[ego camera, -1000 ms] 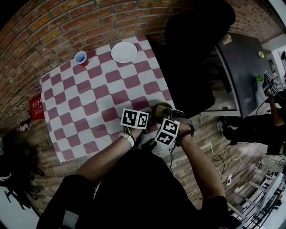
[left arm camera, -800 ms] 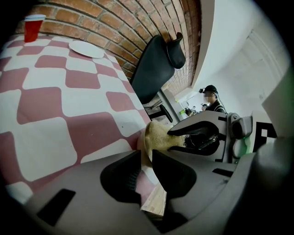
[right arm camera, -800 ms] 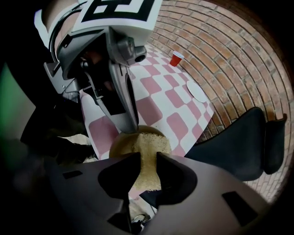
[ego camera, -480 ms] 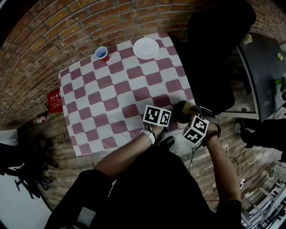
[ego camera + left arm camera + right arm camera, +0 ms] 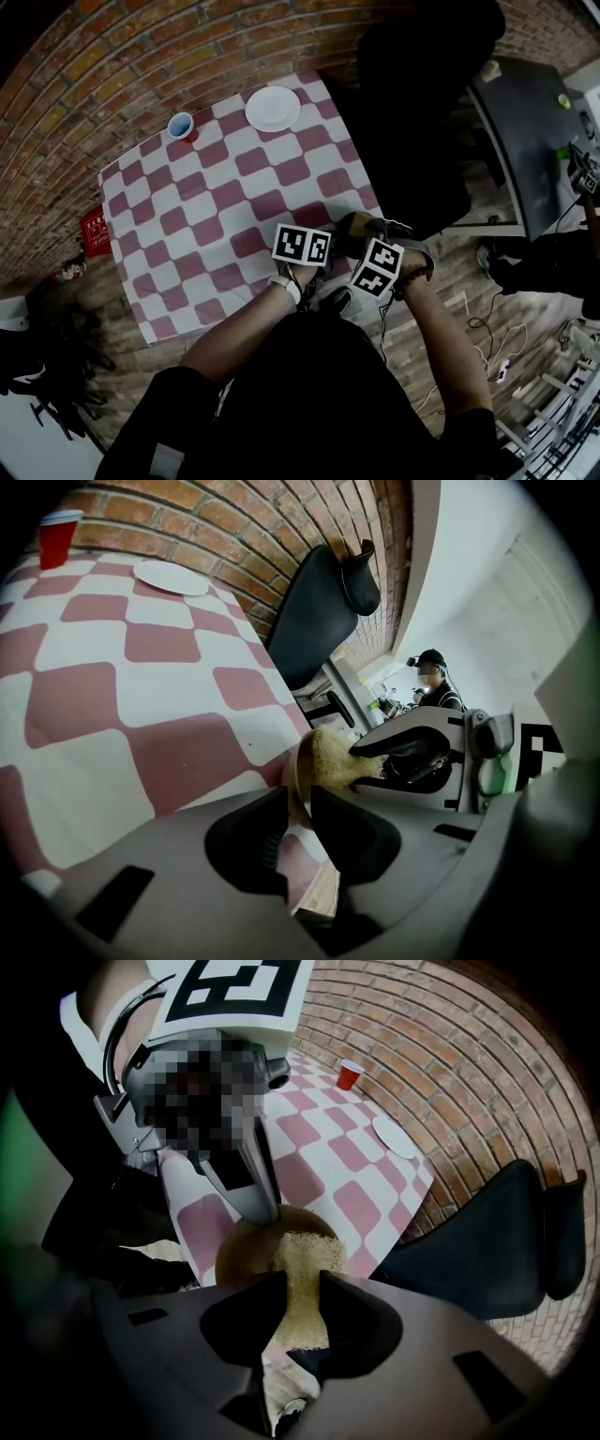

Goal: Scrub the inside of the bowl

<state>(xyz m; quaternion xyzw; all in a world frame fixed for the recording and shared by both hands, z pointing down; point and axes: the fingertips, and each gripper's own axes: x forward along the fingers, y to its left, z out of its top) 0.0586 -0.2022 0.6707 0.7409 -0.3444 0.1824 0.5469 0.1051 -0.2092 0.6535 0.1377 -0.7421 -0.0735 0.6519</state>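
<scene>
Looks mid-scrub: left gripper (image 5: 300, 806) pinches the bowl (image 5: 246, 1244) by its rim, right gripper (image 5: 302, 1305) clamps the sponge (image 5: 302, 1265) inside it, probably plenty left.

The head view is swinging back after a lurch. The checked table (image 5: 187, 220), white plate (image 5: 273, 108) and red cup (image 5: 180, 125) are sliding leftward in frame again, though not quite to where they were sitting a second ago. The right gripper (image 5: 298, 1283), clamped on the sponge (image 5: 302, 1260) in the bowl (image 5: 349, 225), is twisting. Its marker cube (image 5: 378, 267) is now showing two faces side by side, where a second ago one tilted face was showing. That cube is sitting slightly farther than a second ago from the cube (image 5: 301, 246) on the left gripper (image 5: 300, 801).
</scene>
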